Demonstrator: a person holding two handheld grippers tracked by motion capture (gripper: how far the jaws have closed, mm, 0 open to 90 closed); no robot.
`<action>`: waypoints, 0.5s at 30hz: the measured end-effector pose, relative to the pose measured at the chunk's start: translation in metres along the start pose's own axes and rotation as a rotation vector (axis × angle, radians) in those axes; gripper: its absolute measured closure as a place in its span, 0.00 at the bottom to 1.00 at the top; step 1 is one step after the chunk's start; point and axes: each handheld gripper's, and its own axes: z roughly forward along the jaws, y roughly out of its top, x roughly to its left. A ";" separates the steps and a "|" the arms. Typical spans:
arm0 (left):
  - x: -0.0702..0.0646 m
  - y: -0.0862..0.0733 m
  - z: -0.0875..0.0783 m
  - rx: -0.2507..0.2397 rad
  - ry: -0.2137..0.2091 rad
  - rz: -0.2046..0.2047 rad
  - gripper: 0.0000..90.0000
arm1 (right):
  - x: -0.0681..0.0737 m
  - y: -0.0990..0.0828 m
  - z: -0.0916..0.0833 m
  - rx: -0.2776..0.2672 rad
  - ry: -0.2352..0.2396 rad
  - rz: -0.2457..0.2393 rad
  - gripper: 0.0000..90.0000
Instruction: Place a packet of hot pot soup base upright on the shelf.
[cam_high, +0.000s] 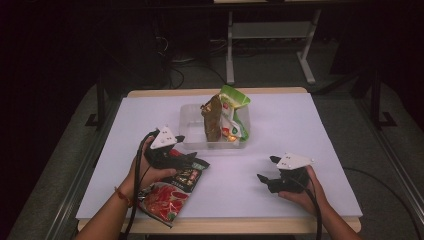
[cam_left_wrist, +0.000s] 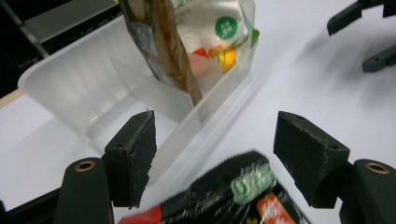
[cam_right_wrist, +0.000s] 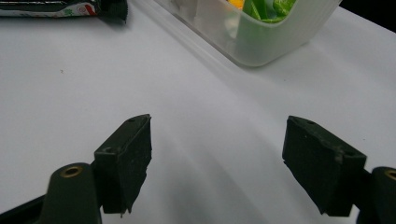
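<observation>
Red-and-black snack packet (cam_high: 172, 192) waits on the worktop, beside the clear bin (cam_high: 192, 142).
Left gripper (cam_high: 186, 159) hovers over it, jaws apart and empty; right gripper (cam_high: 266, 170) idles, jaws wide; next, pinching the packet's edge.

A red-and-black snack packet (cam_high: 172, 192) lies flat on the white counter (cam_high: 280, 125), at seven o'clock from the clear plastic tub (cam_high: 192, 127), just beside it.

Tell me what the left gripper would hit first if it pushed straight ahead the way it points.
Probably the clear plastic bin: the open left gripper points at its near wall, above the red-and-black packet that lies below the jaws. Depth is hard to judge.
</observation>
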 end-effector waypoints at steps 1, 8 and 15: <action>0.001 -0.003 -0.002 0.005 -0.002 0.003 0.32 | 0.000 0.000 0.000 0.002 0.000 -0.001 0.26; 0.007 -0.021 -0.016 0.019 -0.004 -0.012 0.30 | 0.000 0.001 0.001 0.002 0.005 0.003 0.26; 0.013 -0.036 -0.026 0.040 -0.002 -0.018 0.29 | 0.001 0.001 0.003 0.006 0.009 0.003 0.26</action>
